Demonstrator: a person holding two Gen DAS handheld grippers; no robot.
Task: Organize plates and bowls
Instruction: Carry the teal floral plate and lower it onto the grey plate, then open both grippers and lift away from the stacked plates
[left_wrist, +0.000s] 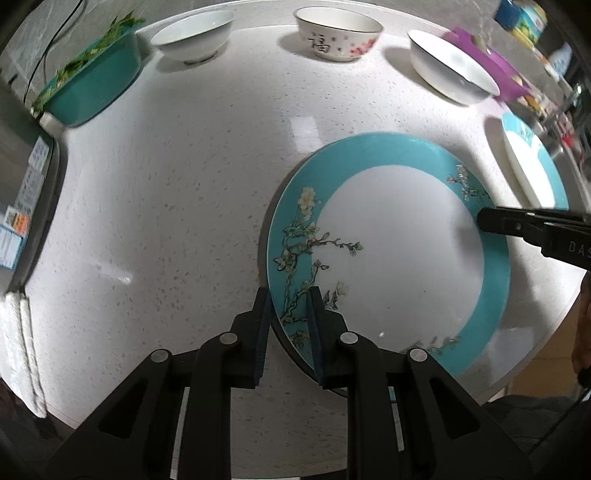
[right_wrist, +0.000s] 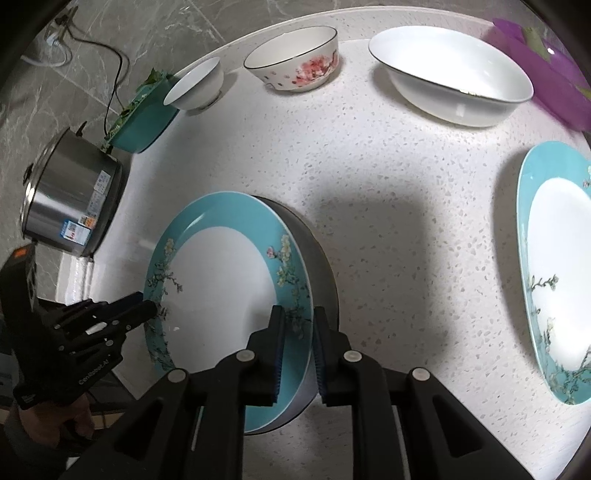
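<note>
A turquoise-rimmed plate (left_wrist: 399, 236) with a white centre and blossom branches is held between the two tools, lifted and tilted above the speckled white counter (left_wrist: 177, 192). Its near left rim is clamped by the left gripper (left_wrist: 288, 295), whose blue-padded fingers (left_wrist: 263, 325) are seen on either side of the edge. The opposite rim is pinched in the same way by the right gripper (right_wrist: 298, 317), one finger lying over the plate's face and the other under it (a dark shadow is cast on the counter just beyond the plate).

A second plate (right_wrist: 554, 273) of the same pattern is laid flat on the counter at the right, well apart from the held one. Along the far edge three bowls are set in a row: a small white bowl (right_wrist: 195, 86) at the left, a bowl with pink blossoms (right_wrist: 295, 59) in the middle, and a wide shallow white bowl (right_wrist: 454, 74) with a dark rim line at the right.

A teal tub (left_wrist: 92, 85) holding greens is placed at the far left, near the small white bowl. A steel pot (right_wrist: 74, 199) with labels is seen at the left edge of the counter, and a purple container (right_wrist: 546, 74) at the far right.
</note>
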